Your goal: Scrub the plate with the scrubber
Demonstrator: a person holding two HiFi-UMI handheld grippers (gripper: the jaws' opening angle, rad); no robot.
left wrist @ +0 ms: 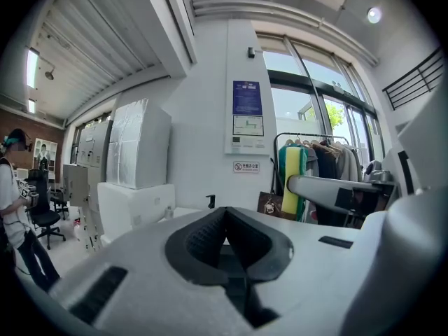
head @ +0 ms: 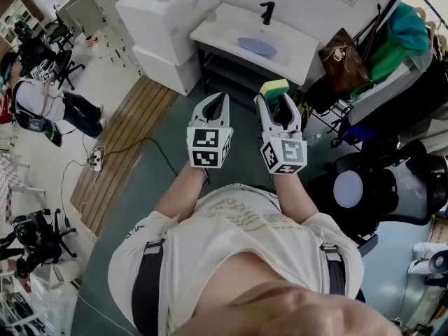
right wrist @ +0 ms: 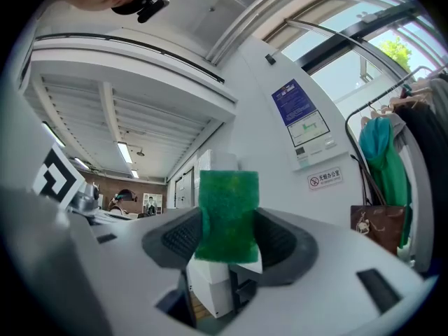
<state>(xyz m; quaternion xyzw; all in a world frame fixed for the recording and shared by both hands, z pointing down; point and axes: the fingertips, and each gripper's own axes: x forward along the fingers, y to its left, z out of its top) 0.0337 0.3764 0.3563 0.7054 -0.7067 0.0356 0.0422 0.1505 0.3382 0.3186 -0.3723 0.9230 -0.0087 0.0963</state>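
Observation:
A bluish plate [head: 257,46] lies in the white sink [head: 222,39] by the far wall, well ahead of both grippers. My right gripper [head: 275,99] is held up at chest height, shut on a yellow-and-green scrubber [head: 274,87]. The right gripper view shows the scrubber's green face [right wrist: 227,205] clamped upright between the pads [right wrist: 178,238]. Just to its left, my left gripper [head: 220,101] is shut with nothing between its jaws [left wrist: 225,219]. The left gripper view also catches the scrubber [left wrist: 295,179] off to the right.
A black faucet [head: 267,11] stands at the back of the sink. To the right are a brown bag [head: 342,58], a clothes rack with green garments [head: 400,37] and a black machine [head: 381,184]. White cabinets [head: 164,26] stand left. A person [head: 38,100] stands at far left.

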